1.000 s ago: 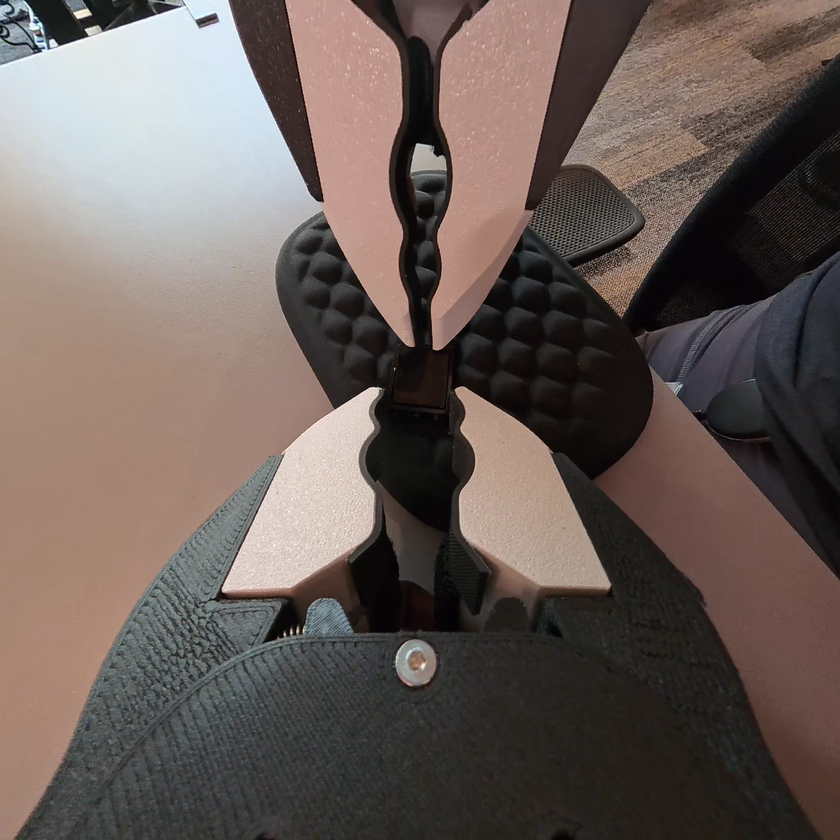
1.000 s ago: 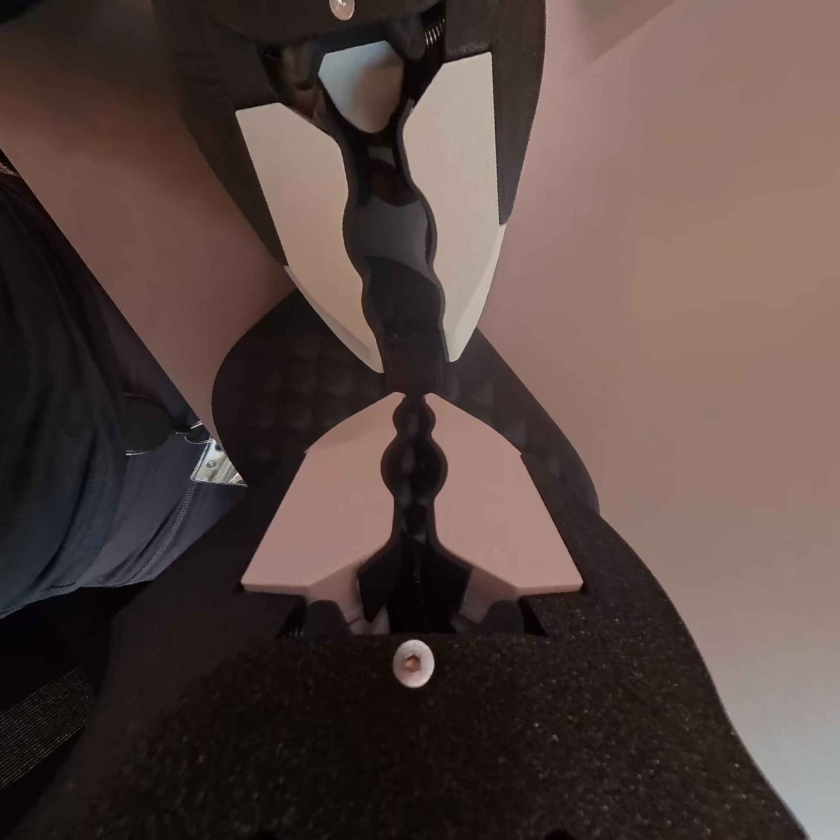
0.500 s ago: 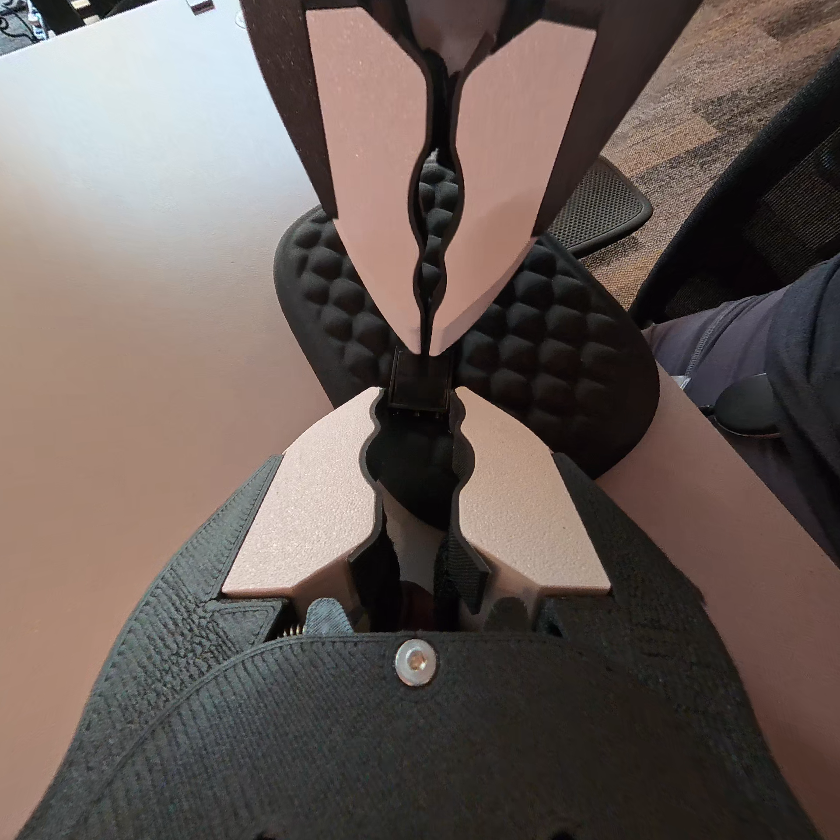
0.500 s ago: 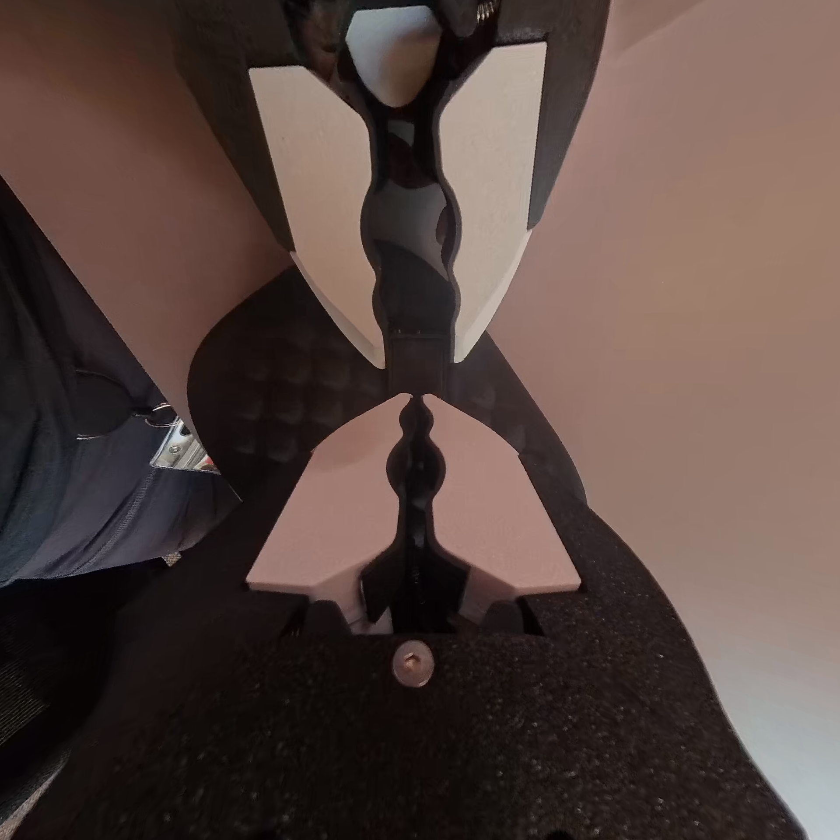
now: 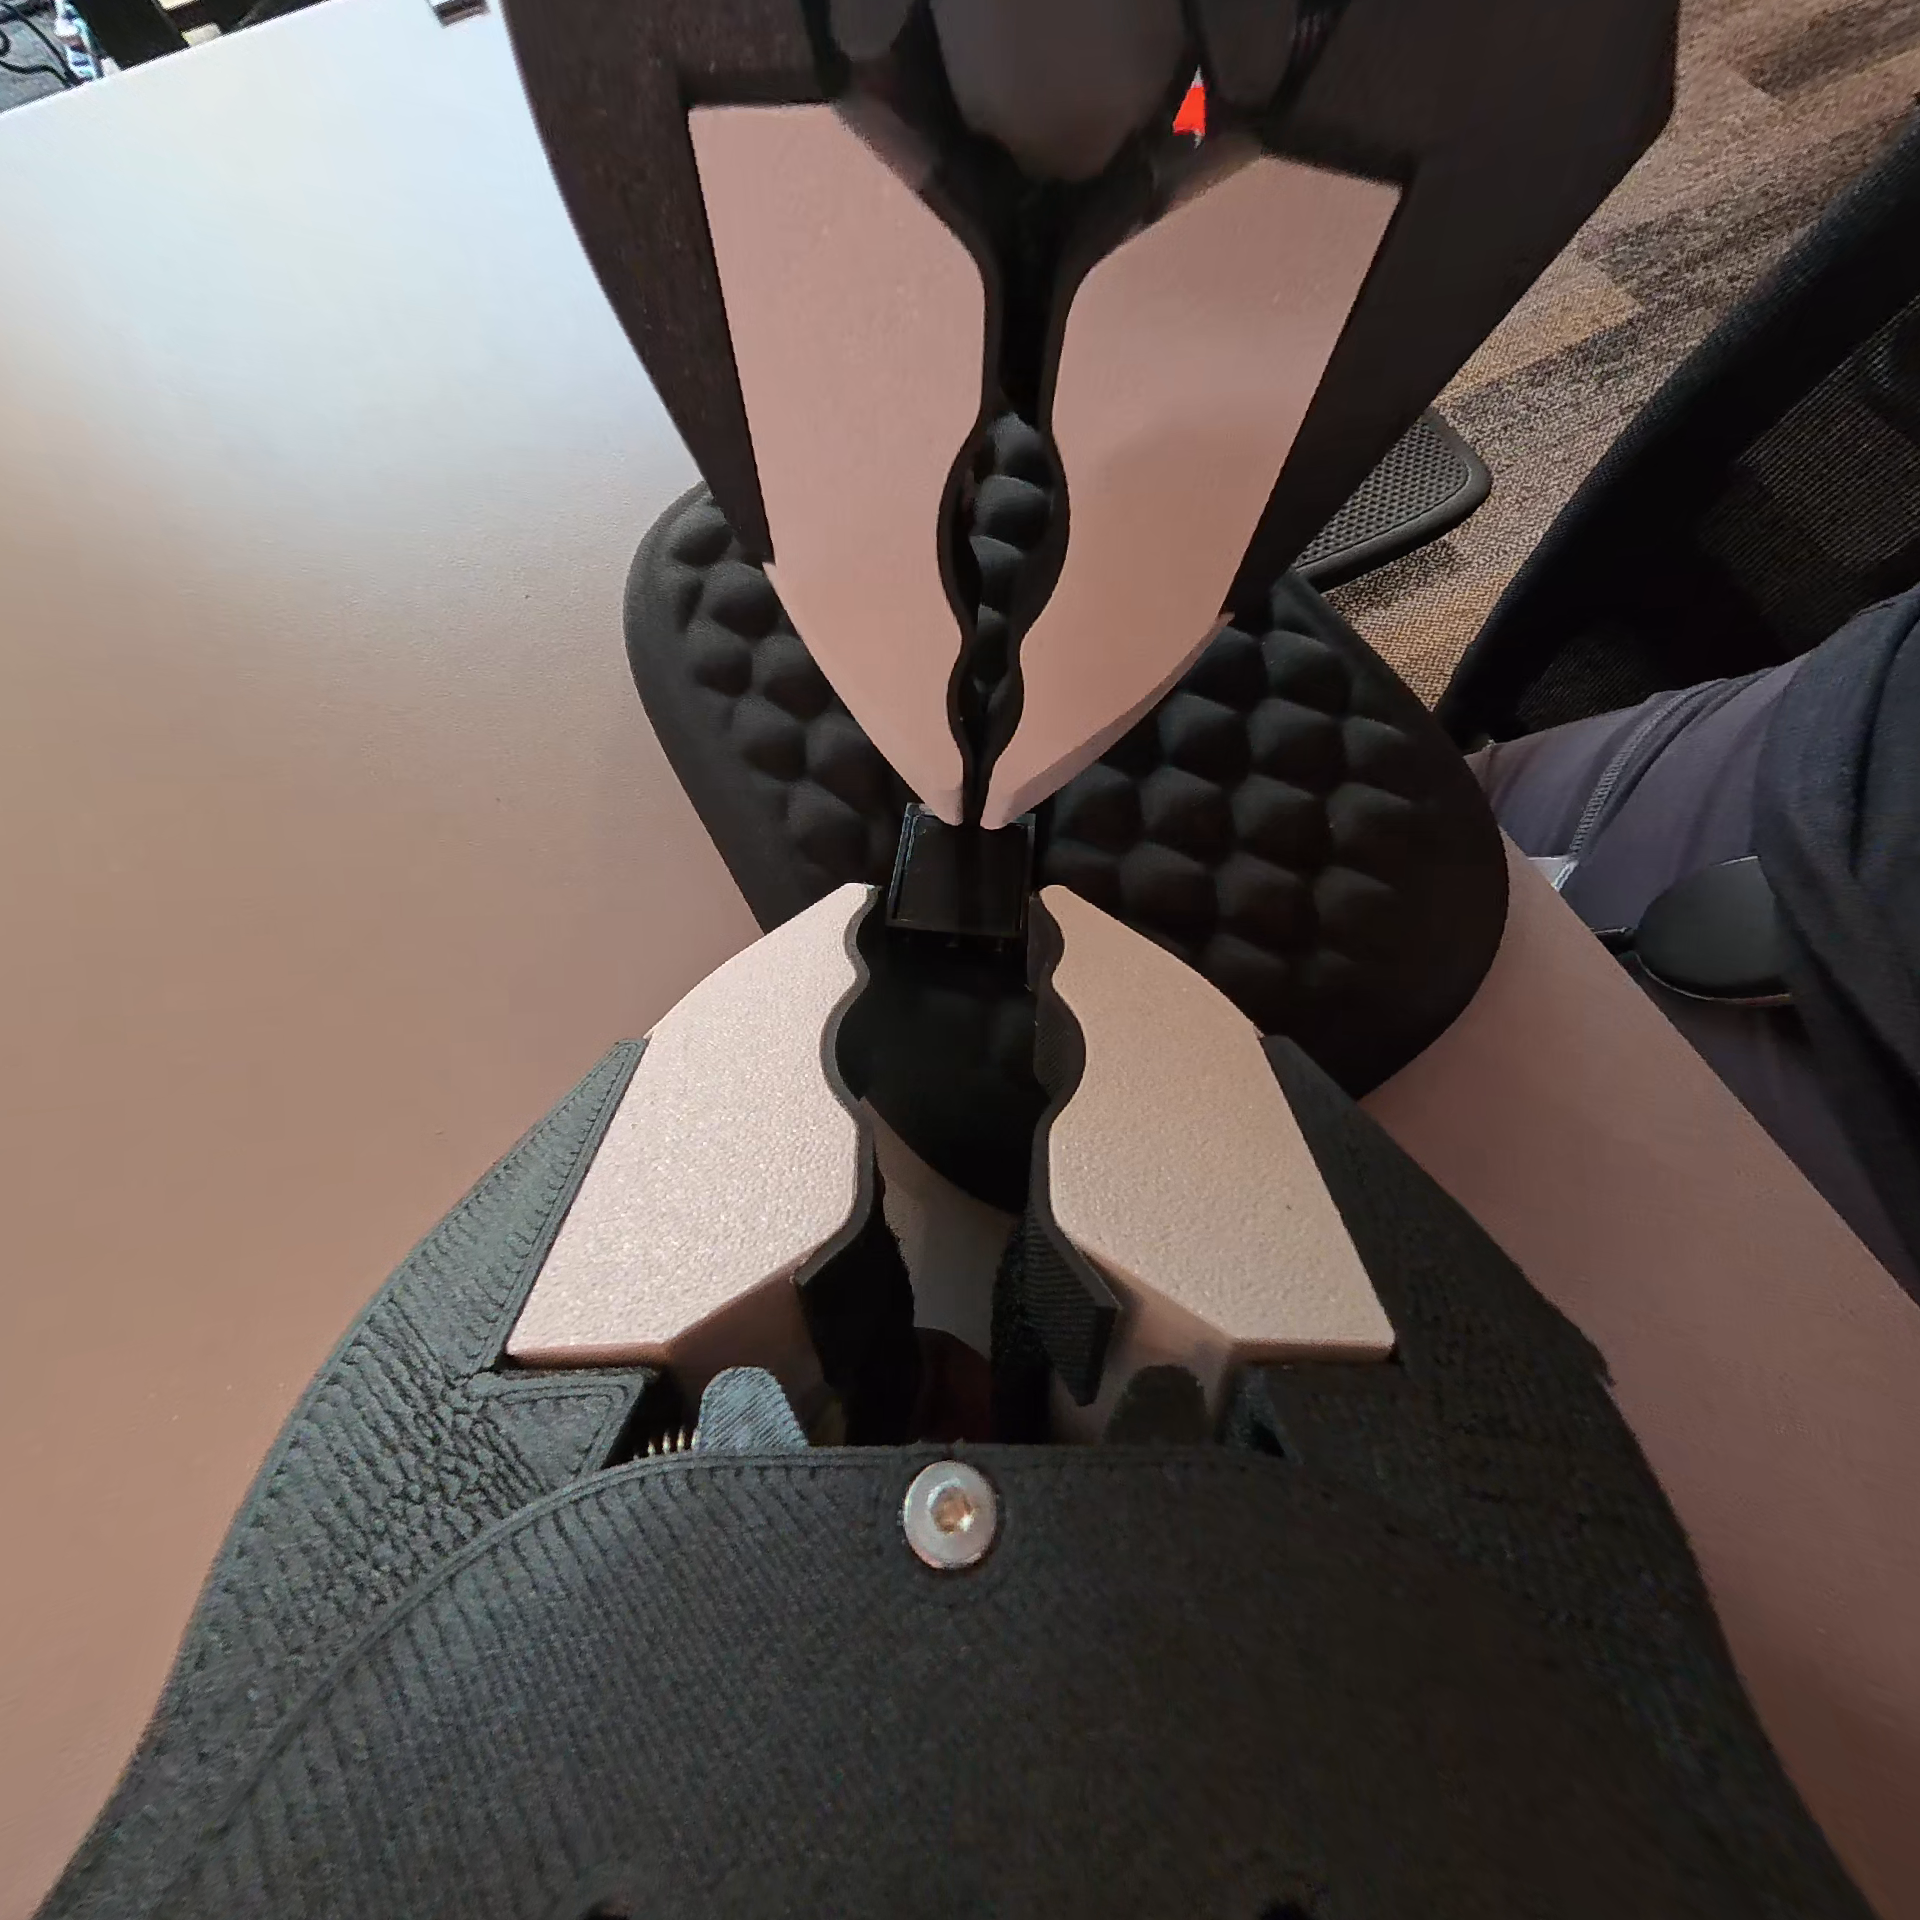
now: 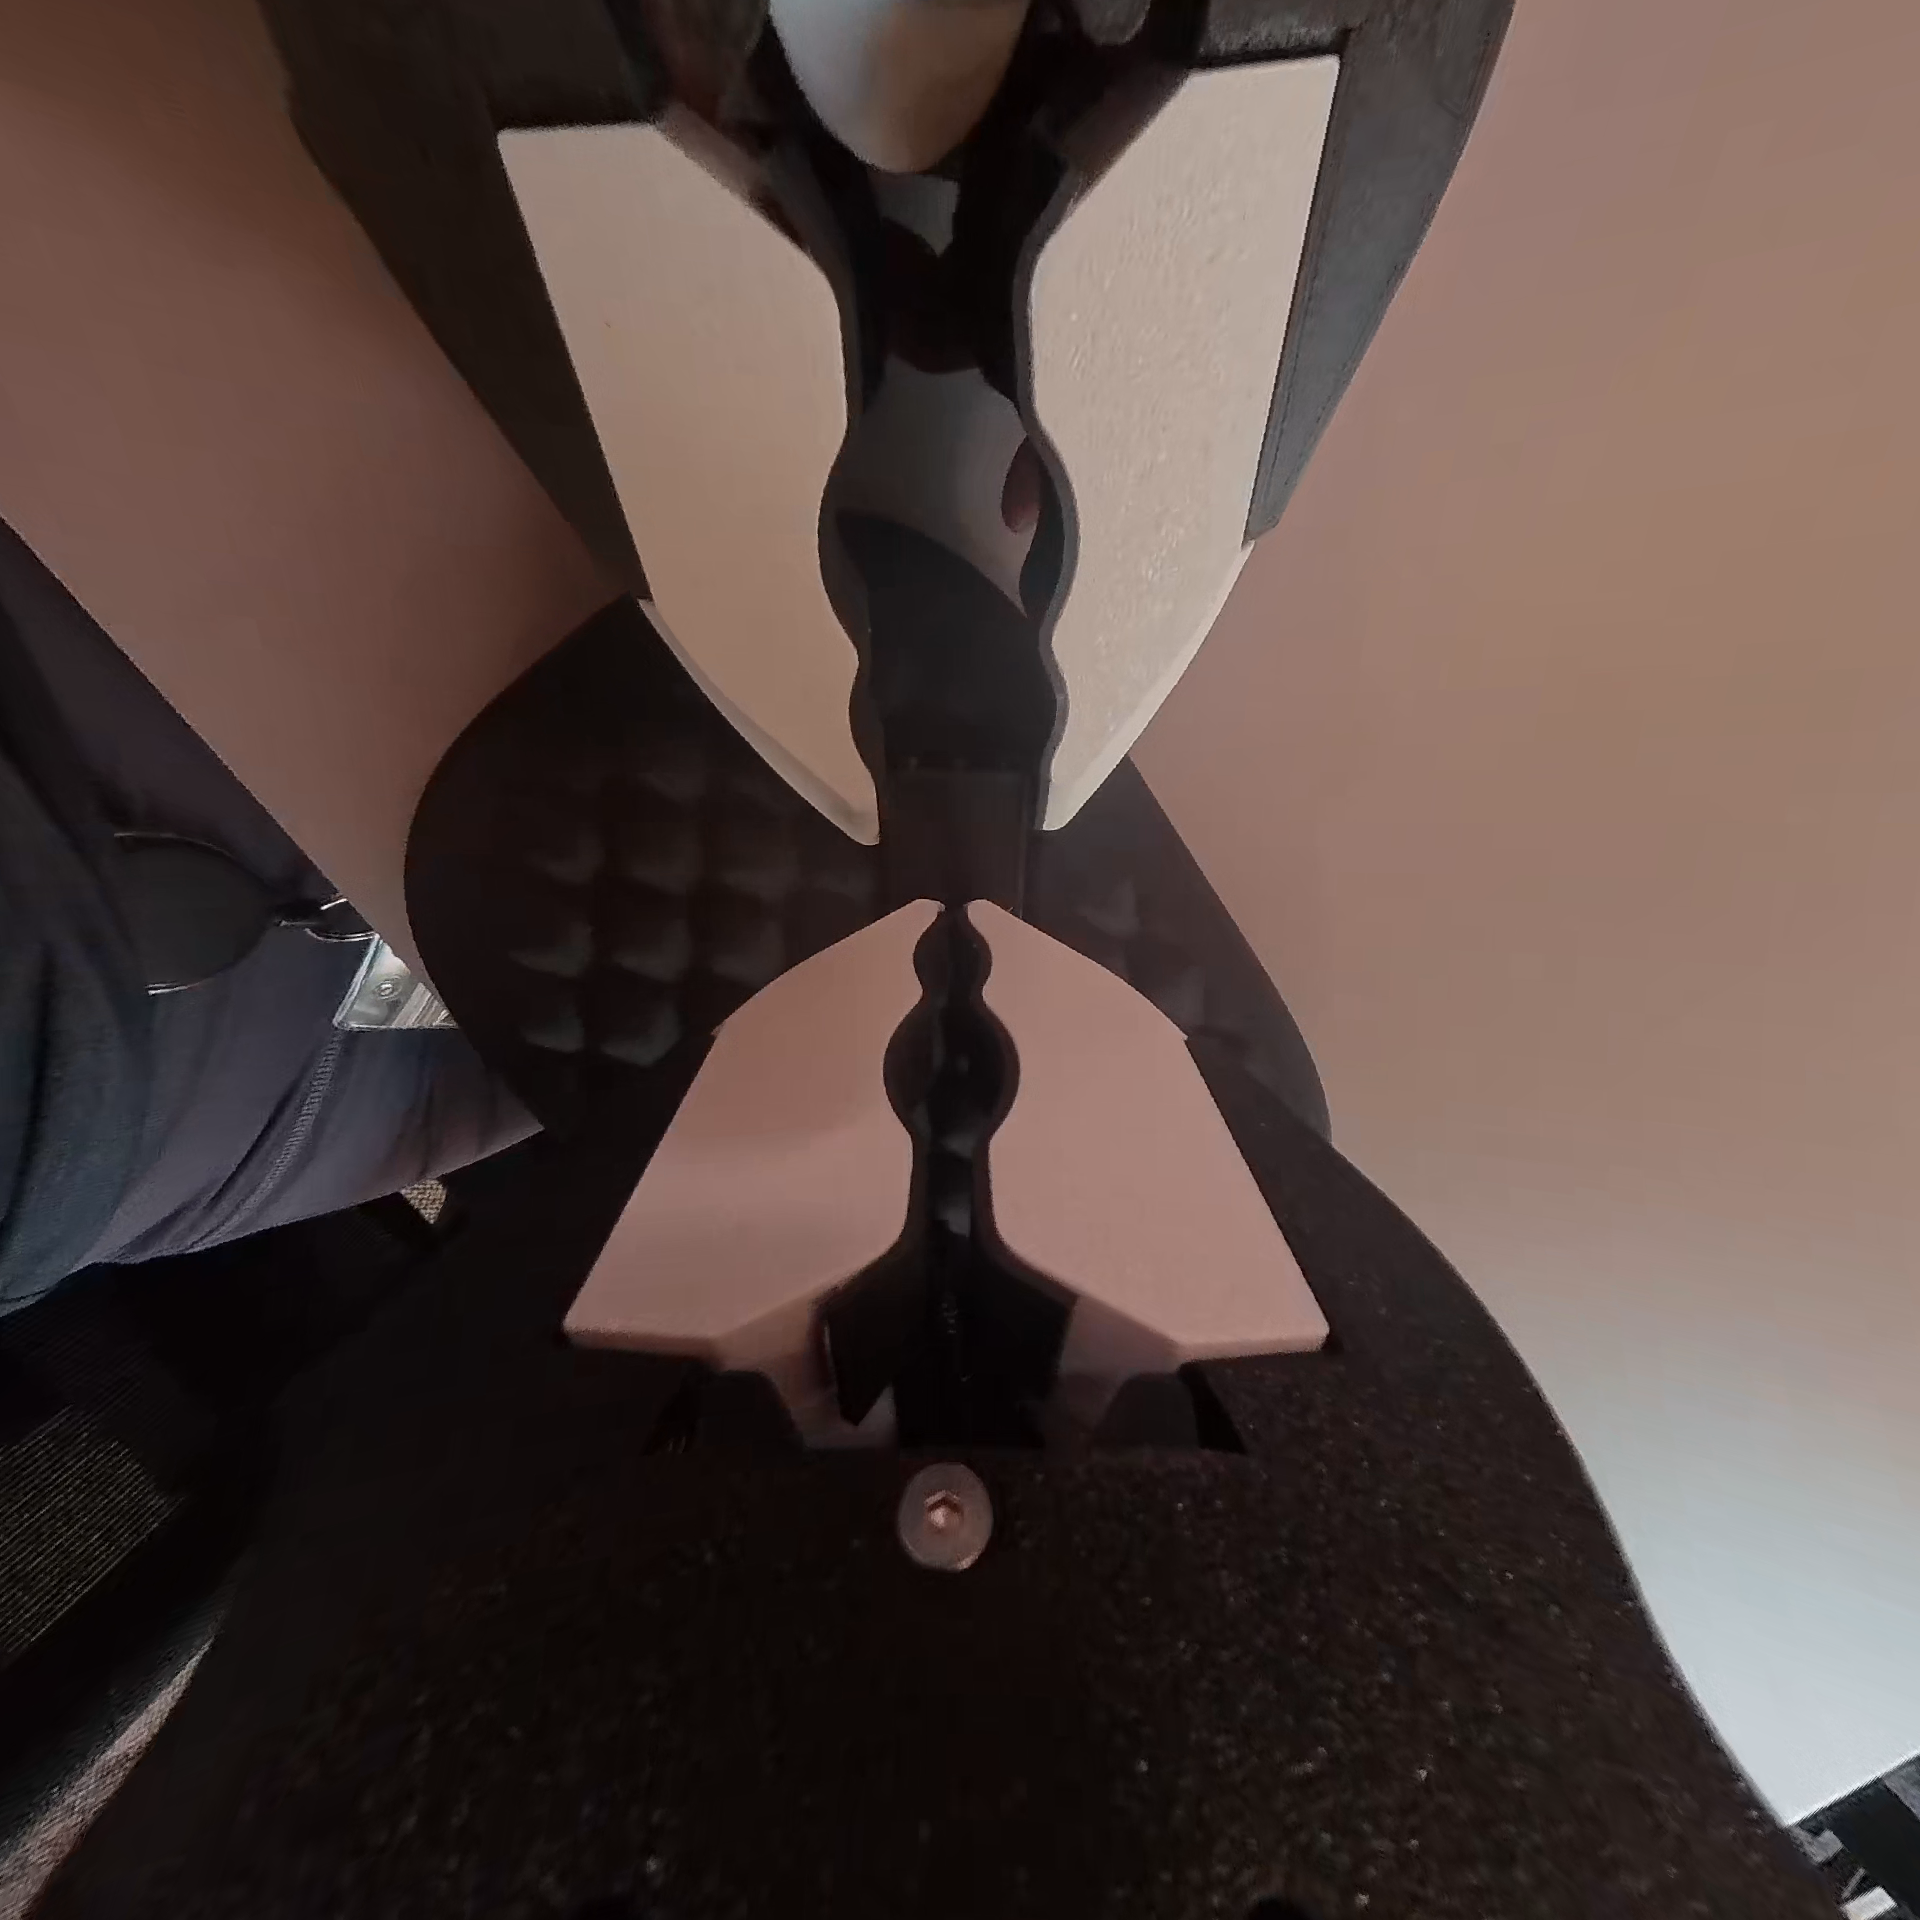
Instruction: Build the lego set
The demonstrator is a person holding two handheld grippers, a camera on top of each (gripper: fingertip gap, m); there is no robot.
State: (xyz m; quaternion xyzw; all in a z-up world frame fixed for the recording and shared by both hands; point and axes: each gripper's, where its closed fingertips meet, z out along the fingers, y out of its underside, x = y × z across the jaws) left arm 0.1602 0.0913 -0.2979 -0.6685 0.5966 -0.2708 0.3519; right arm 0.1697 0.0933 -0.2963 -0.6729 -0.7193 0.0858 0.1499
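Observation:
A small black lego piece [image 5: 961,873] is held between the fingertips of my left gripper [image 5: 958,904], above a black dimpled pad [image 5: 1247,831]. My right gripper [image 5: 977,821] comes in from the top of the left wrist view. Its tips are shut together and touch the far edge of the piece. In the right wrist view my right gripper [image 6: 948,909] is shut, tip to tip with the left gripper [image 6: 958,826], which holds the black piece [image 6: 961,842]. Whether anything thin sits between the right tips is hidden.
The pale table [image 5: 312,623] stretches off to the left. The pad lies at the table's near edge. A seated person in dark clothes [image 5: 1766,779] and a black mesh chair [image 5: 1766,416] are to the right, with carpet floor beyond. My left and right fingertips are right by each other.
The right gripper has swung more in line with the left and its tips have closed up on the black piece. The left gripper has kept its hold and place.

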